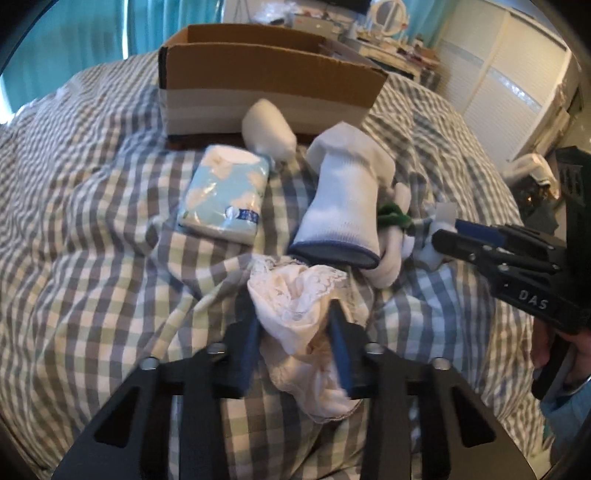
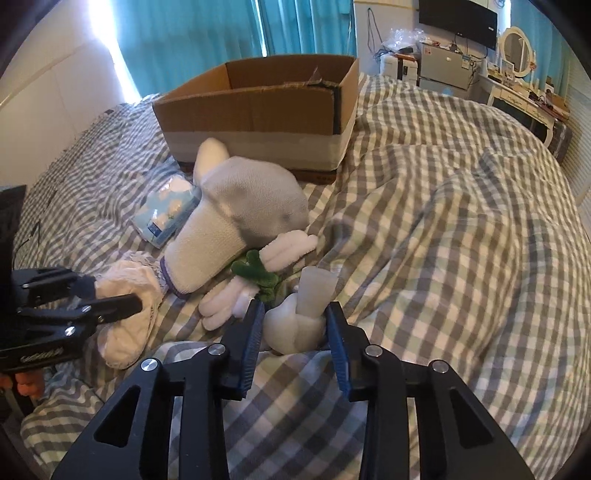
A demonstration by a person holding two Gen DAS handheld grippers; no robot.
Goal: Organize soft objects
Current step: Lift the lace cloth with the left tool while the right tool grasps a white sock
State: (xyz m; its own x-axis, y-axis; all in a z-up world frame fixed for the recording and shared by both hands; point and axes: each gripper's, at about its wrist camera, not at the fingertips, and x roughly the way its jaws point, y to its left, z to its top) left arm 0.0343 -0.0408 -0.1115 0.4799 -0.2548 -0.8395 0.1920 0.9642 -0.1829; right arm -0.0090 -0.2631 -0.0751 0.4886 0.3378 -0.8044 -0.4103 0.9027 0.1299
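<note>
My left gripper (image 1: 295, 325) is open, its jaws on either side of a white lace-trimmed cloth (image 1: 295, 295) on the checked bedspread; the cloth also shows in the right wrist view (image 2: 125, 295). My right gripper (image 2: 295, 317) is open around a small white rolled sock (image 2: 295, 325). A white knit glove with a blue cuff (image 1: 343, 199) lies in the middle, also in the right wrist view (image 2: 236, 221). Beside it lie a light blue tissue pack (image 1: 225, 192), a white sock ball (image 1: 267, 129) and a white-and-green plush (image 2: 258, 269). An open cardboard box (image 1: 266, 81) stands behind them.
The checked bedspread (image 2: 443, 221) stretches wide to the right of the pile. Teal curtains (image 2: 221, 29) hang behind the box. A cluttered white dresser with a mirror (image 2: 517, 51) stands at the far right, beyond the bed.
</note>
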